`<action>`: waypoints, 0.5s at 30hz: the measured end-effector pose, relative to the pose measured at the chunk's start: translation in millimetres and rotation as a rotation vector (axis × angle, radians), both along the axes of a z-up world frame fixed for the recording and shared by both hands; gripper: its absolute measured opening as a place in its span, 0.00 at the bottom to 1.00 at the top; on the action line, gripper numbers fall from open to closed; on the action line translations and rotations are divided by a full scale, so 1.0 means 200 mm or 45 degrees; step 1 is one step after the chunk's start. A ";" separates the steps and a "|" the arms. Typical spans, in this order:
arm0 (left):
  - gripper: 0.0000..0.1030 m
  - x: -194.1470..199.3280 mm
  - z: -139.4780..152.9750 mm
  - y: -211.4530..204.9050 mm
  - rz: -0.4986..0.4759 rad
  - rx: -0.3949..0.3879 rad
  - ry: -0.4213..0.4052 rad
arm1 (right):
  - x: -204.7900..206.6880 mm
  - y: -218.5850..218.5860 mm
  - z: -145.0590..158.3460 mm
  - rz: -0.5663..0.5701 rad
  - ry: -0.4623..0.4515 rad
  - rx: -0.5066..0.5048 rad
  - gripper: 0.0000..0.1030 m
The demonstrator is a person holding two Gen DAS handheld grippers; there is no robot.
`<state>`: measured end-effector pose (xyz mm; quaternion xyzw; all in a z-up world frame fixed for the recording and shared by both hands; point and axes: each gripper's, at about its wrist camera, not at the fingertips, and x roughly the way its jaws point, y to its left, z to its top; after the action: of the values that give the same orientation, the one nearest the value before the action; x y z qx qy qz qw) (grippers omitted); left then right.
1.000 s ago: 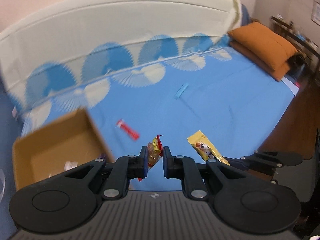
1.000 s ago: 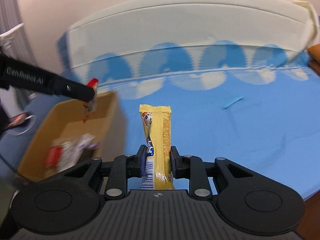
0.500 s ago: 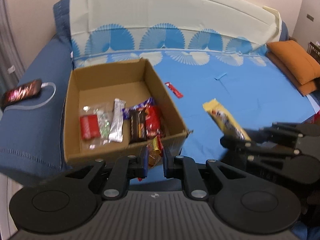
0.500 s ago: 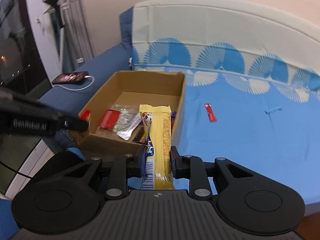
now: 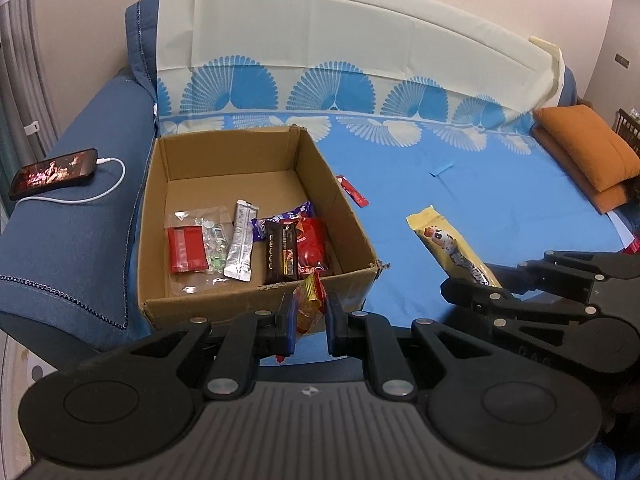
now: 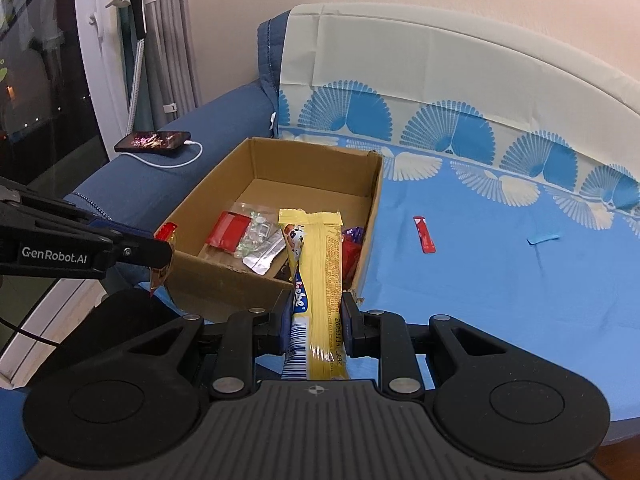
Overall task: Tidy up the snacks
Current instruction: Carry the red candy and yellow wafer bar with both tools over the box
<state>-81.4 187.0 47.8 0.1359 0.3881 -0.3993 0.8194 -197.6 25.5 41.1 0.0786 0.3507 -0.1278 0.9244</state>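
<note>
An open cardboard box (image 5: 256, 304) (image 6: 372, 208) stands on the blue bed cover with several snack packets lying inside. My left gripper (image 5: 308, 322) is shut on a small red and yellow snack packet (image 5: 309, 300), held just in front of the box's near wall. In the right wrist view the same left gripper (image 6: 162, 250) shows at the box's near left corner with that packet (image 6: 165, 232). My right gripper (image 6: 314, 322) is shut on a long yellow snack bar (image 6: 320, 276), upright before the box's near right corner. From the left wrist view the right gripper (image 5: 472, 292) and its bar (image 5: 448, 248) sit right of the box.
A red stick packet (image 5: 352, 192) (image 6: 424, 234) and a small blue strip (image 5: 442, 168) (image 6: 542, 238) lie on the cover right of the box. A phone (image 5: 54, 168) (image 6: 154, 142) with a white cable rests on the sofa arm. Orange cushions (image 5: 588, 152) lie far right.
Both grippers have swung left from over the open bed cover to the box, each keeping its snack. The box, first at the frame's edge, is now centred with its contents visible.
</note>
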 end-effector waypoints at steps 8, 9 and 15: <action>0.15 0.01 -0.01 -0.01 0.010 0.004 0.010 | 0.03 0.00 -0.01 0.002 0.022 0.003 0.25; 0.15 0.01 -0.01 -0.01 0.014 0.005 0.013 | 0.03 0.00 -0.02 0.002 0.025 0.005 0.25; 0.15 0.04 -0.02 -0.03 0.026 0.012 0.032 | 0.05 -0.01 -0.03 0.001 0.045 0.012 0.25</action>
<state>-72.4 181.6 43.5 0.1307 0.4016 -0.3908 0.8179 -186.7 23.4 34.1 0.0806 0.3678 -0.1271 0.9177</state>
